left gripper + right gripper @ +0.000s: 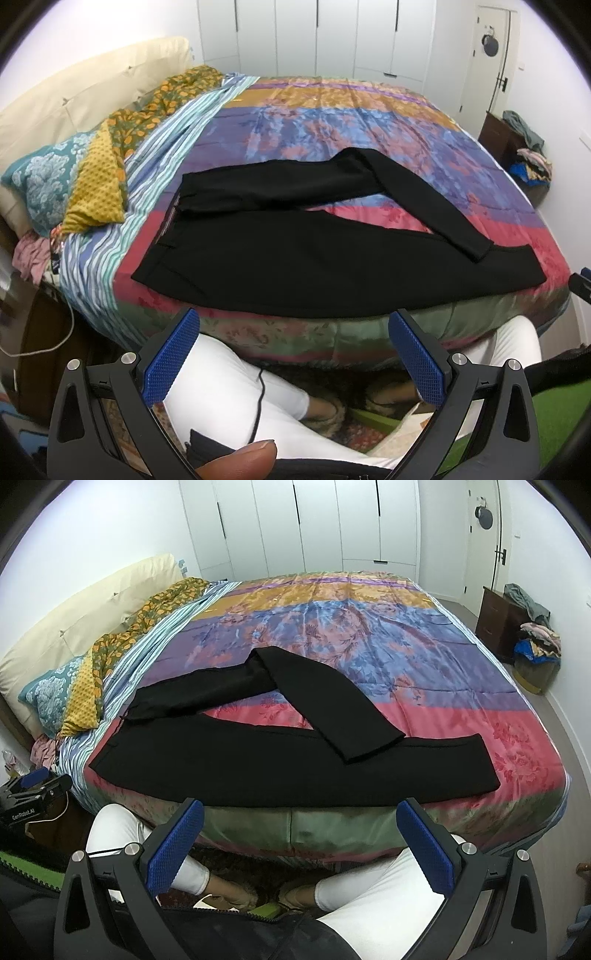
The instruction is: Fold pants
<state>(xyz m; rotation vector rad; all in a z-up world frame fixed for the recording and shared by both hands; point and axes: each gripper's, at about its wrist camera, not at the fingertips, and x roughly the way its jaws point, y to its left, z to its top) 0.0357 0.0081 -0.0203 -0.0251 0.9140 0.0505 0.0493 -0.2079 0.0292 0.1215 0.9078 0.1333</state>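
While both claws, the left claw (293,354) and right claw (299,843), hang spread and empty at the bottom of their frames, the pants (229,753) lie mid-frame on the bed (461,716), one leg doubled back crookedly. Best to pinch that leg's cuff, straighten it, then lay leg over leg before folding.
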